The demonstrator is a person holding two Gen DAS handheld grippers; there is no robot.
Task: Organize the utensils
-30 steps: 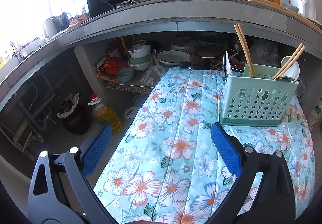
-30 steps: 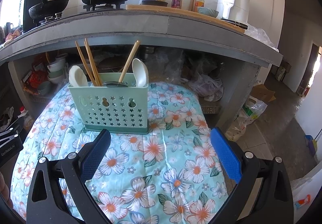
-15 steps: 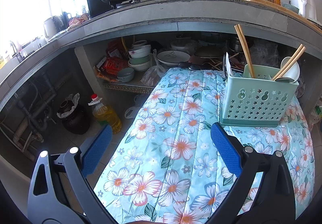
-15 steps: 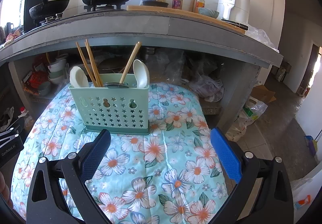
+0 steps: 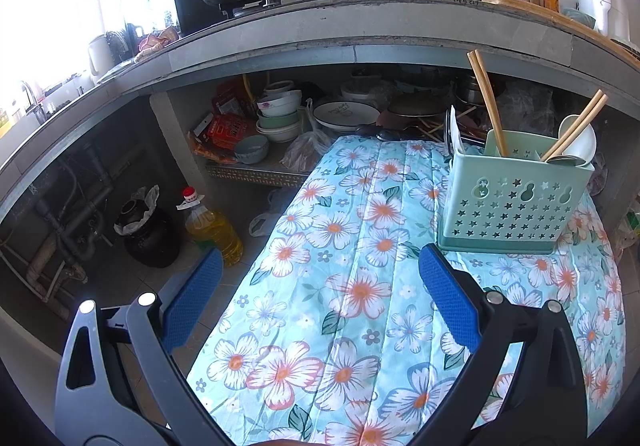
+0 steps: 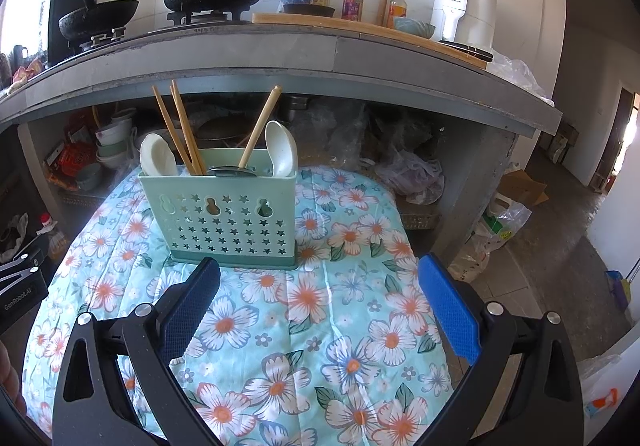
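- Floral-clothed surface (image 5: 360, 286) under a grey kitchen counter (image 6: 280, 49), wok and pot above.
- Green utensil caddy (image 6: 232, 213) upright at the far end.
- Chopsticks (image 6: 180, 129) standing on end, long axes steep, one pair tilted left, another (image 6: 260, 125) tilted right.
- White spoons (image 6: 280, 149) bowl-up at both ends.
- Left gripper (image 5: 320, 302) spread wide, empty, short of caddy.
- Right gripper (image 6: 320, 306) likewise apart, empty, near caddy's base.

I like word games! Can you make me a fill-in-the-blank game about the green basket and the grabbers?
1. The green basket has little ____-shaped holes.
2. The white spoons in it number ____.
3. The right gripper and left gripper are both ____.
4. The tablecloth is printed with ____.

Missing words: star; two; open; flowers
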